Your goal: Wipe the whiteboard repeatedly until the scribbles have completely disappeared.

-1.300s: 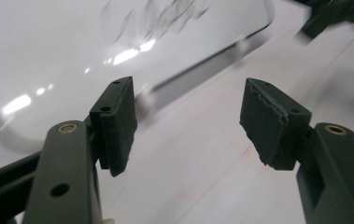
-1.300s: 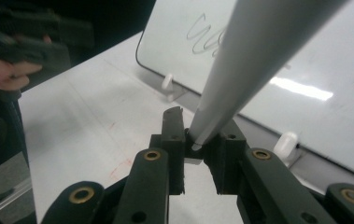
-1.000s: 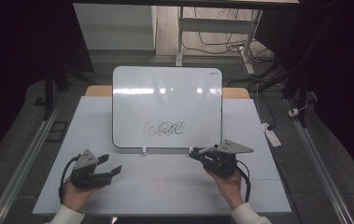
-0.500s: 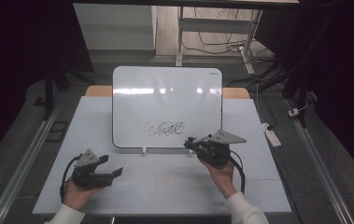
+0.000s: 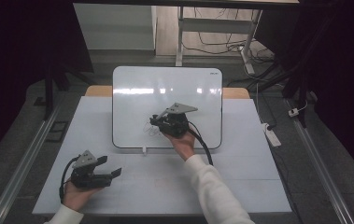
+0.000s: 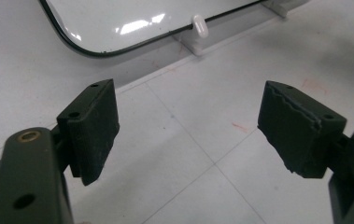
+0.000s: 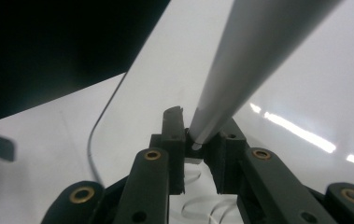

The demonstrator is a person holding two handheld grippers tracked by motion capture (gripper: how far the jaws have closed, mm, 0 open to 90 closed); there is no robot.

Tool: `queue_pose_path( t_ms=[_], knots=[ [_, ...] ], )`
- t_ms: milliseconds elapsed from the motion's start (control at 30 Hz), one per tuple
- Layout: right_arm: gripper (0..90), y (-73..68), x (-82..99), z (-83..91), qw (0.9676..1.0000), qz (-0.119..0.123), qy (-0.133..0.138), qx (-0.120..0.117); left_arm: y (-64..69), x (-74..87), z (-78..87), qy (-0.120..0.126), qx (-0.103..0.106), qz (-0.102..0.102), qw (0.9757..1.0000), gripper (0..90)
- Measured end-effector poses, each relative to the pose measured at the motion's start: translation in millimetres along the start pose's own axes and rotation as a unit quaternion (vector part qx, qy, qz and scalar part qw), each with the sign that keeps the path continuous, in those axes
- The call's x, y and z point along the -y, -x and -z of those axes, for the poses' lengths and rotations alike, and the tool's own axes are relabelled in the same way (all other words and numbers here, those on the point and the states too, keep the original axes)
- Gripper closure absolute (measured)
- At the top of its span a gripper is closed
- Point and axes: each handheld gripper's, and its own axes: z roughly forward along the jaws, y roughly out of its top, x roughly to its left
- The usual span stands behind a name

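Note:
A white whiteboard (image 5: 184,88) lies at the back middle of the table, with a black scribble (image 5: 150,131) near its lower edge. My right gripper (image 5: 153,121) hovers over that scribble, shut on a pale grey pen-like stick (image 7: 240,70) that slants up from between the jaws (image 7: 198,135). White loops of the scribble show under the jaws in the right gripper view. My left gripper (image 5: 110,166) rests low at the table's front left. Its jaws (image 6: 188,130) have just been opening and stand wide apart, with bare table between them.
A small white cap-like piece (image 5: 144,150) (image 6: 200,25) sits at the board's lower edge. The white table top (image 5: 240,177) spreads in front of the board. A white power strip (image 5: 270,135) lies off the table's right edge, and metal rails run along both sides.
My right gripper has travelled from the board's lower right corner leftwards and up onto the board, over the scribble. The left gripper stayed in place and its jaws spread wider.

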Motion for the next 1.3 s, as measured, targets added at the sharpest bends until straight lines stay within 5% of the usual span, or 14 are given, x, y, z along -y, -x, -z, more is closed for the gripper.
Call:
queue_pose_path(
  t_ms=[200,367,500,667,733,767,867,933,967,1067,1133,1233,1267,1300],
  knots=[
    [77.3,4.0,0.2,-16.0,0.9999,0.010,-0.011,0.007,-2.2,-0.4,-0.3,0.003,0.003,0.002,1.0000,21.4],
    [77.3,-6.5,4.7,-24.2,0.9991,0.031,-0.028,-0.012,0.1,-0.6,1.3,0.004,0.001,0.002,1.0000,21.4],
    [77.4,2.6,-3.7,-19.8,0.9997,0.012,-0.002,0.019,1.3,-0.2,1.1,0.002,0.001,0.000,1.0000,21.5],
    [77.4,-18.3,8.4,-31.8,0.9977,0.048,-0.044,-0.020,-0.1,0.0,0.7,0.003,0.001,0.005,1.0000,21.5],
    [77.4,-16.3,7.0,-31.0,0.9980,0.042,-0.045,-0.019,0.1,0.1,0.9,0.004,0.001,0.005,1.0000,21.6],
    [77.4,-8.7,3.4,-26.0,0.9995,0.019,-0.023,0.003,1.0,0.3,1.5,0.004,-0.001,0.005,1.0000,21.5],
    [77.4,-7.6,1.4,-22.8,0.9997,0.009,-0.012,0.021,1.0,0.2,2.4,0.006,-0.002,0.005,1.0000,21.6],
    [77.3,-17.4,6.3,-27.6,0.9992,0.020,-0.035,0.007,0.4,-0.2,2.3,0.007,-0.001,0.007,0.9999,21.6],
    [77.4,-29.6,14.2,-33.2,0.9969,0.052,-0.058,-0.011,0.2,-0.2,2.0,0.007,-0.002,0.008,0.9999,21.6],
    [77.3,-26.5,14.5,-31.0,0.9978,0.039,-0.053,-0.010,0.4,0.0,1.9,0.006,-0.004,0.007,1.0000,21.7],
    [77.4,-15.3,9.4,-22.5,0.9995,0.011,-0.019,0.025,0.6,0.1,2.0,0.005,-0.006,0.007,0.9999,21.7],
    [77.4,-18.8,9.3,-23.2,0.9992,0.018,-0.021,0.028,0.0,-0.3,0.8,0.005,-0.006,0.009,0.9999,21.7],
    [77.4,-27.1,15.2,-29.3,0.9985,0.036,-0.042,0.003,-0.5,-0.4,0.4,0.004,-0.005,0.009,0.9999,21.7],
    [77.4,-27.1,15.2,-29.3,0.9985,0.036,-0.042,0.003,-0.8,-0.4,0.0,0.003,-0.006,0.009,0.9999,21.7]
  ],
)
